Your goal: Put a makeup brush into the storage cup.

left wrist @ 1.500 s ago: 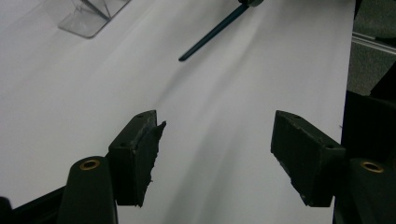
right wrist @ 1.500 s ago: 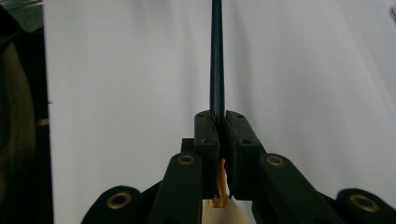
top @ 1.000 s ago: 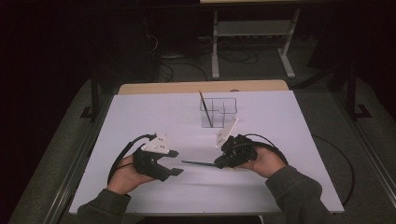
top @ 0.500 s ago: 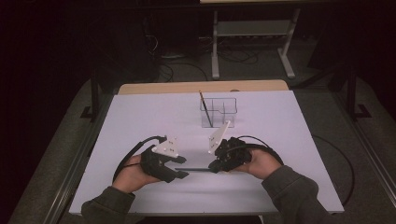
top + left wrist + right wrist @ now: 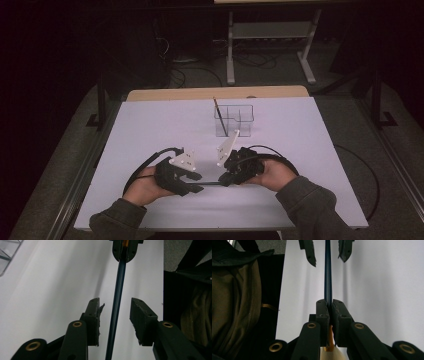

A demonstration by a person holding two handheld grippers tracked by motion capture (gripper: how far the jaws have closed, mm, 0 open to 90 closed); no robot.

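Observation:
A thin dark blue brush handle (image 5: 117,297) with an orange band runs level between my two grippers above the white table (image 5: 150,130). My right gripper (image 5: 329,303) is shut on the handle (image 5: 327,270) near its orange end. My left gripper (image 5: 113,303) faces it, and the handle passes between its jaws with a gap on each side. Those jaws have just been closing and the pads do not touch the handle. From above, my left gripper (image 5: 196,187) and right gripper (image 5: 226,179) sit tip to tip near the table's front edge.
A clear compartment holder (image 5: 239,120) stands at the middle back of the table with another thin brush (image 5: 218,111) leaning in it. Cables loop beside both hands. A metal frame (image 5: 270,45) stands on the floor beyond the table.
My left gripper has moved right toward the right one, so the handle's free end now lies between its jaws, which have narrowed. My right gripper shifted slightly left, still holding the handle.

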